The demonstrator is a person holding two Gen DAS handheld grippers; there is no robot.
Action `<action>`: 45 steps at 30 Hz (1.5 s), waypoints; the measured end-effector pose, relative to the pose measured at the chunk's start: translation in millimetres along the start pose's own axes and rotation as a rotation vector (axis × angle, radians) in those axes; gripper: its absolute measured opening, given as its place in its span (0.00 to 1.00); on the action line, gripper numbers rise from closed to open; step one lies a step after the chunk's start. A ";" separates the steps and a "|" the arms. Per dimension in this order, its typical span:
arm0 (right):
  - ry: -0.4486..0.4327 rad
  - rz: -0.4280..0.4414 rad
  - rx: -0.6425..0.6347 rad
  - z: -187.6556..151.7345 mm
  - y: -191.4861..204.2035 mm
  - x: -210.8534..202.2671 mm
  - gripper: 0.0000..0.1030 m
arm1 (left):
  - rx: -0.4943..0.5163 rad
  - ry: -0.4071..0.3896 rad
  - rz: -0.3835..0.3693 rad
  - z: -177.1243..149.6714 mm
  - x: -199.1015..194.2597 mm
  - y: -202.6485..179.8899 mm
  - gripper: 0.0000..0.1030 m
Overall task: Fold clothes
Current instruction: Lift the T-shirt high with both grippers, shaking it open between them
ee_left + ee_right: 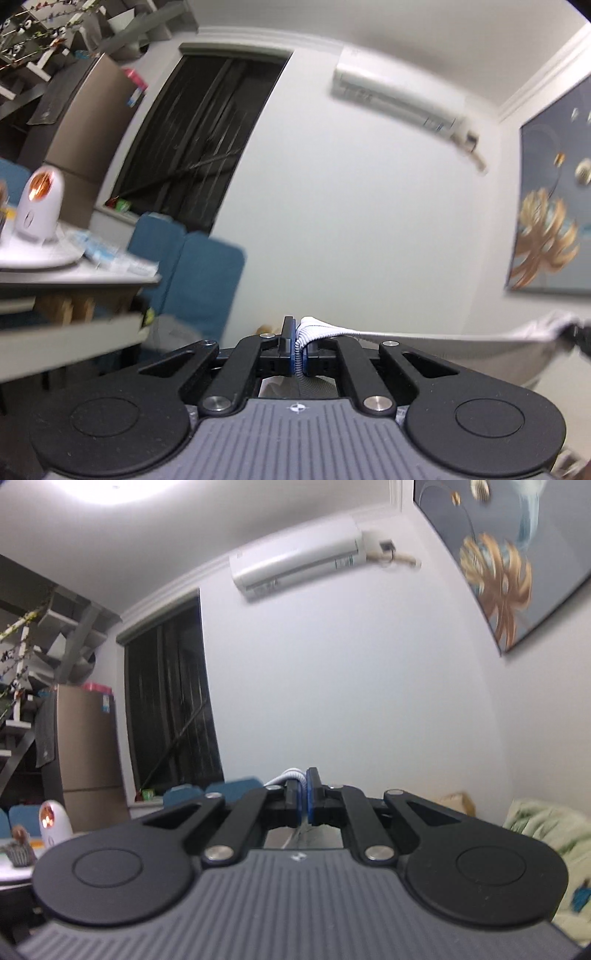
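While both cameras are tilting up at the white wall, I am pinching the striped garment [424, 338] in the left gripper [300, 341], its jaws clamped on one corner. The cloth is stretching taut to the right, off the table [74, 280]. My right gripper [304, 794] is gripping a bunched fold [291, 774] of it too.

We see a white, finely striped garment [406, 334] held aloft, its top edge stretched nearly taut from left to right, one corner bunched at each end.
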State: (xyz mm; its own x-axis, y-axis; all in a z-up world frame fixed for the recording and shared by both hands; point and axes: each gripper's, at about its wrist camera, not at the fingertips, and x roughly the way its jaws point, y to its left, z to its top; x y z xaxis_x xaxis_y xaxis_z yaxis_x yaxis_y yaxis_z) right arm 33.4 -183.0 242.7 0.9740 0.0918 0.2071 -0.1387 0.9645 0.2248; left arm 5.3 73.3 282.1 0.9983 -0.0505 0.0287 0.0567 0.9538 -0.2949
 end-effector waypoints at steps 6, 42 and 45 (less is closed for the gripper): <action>-0.090 -0.015 -0.030 79.3 17.4 -52.5 0.06 | 0.042 -0.086 -0.081 85.0 -60.0 -41.9 0.03; 0.301 -0.169 0.014 -126.4 -104.7 178.0 0.06 | 0.153 0.246 0.049 -139.9 280.1 -18.7 0.05; 0.391 -0.205 0.035 -205.1 -144.9 239.9 0.06 | 0.131 0.344 0.069 -228.5 355.3 1.4 0.05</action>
State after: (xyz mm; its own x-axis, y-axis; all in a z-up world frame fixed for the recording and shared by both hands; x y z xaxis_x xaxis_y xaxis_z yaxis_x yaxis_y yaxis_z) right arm 323.9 -249.9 64.5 0.9757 -0.0076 -0.2191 0.0654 0.9640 0.2576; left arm 363.0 -11.0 73.6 0.9467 -0.0597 -0.3164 0.0089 0.9871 -0.1596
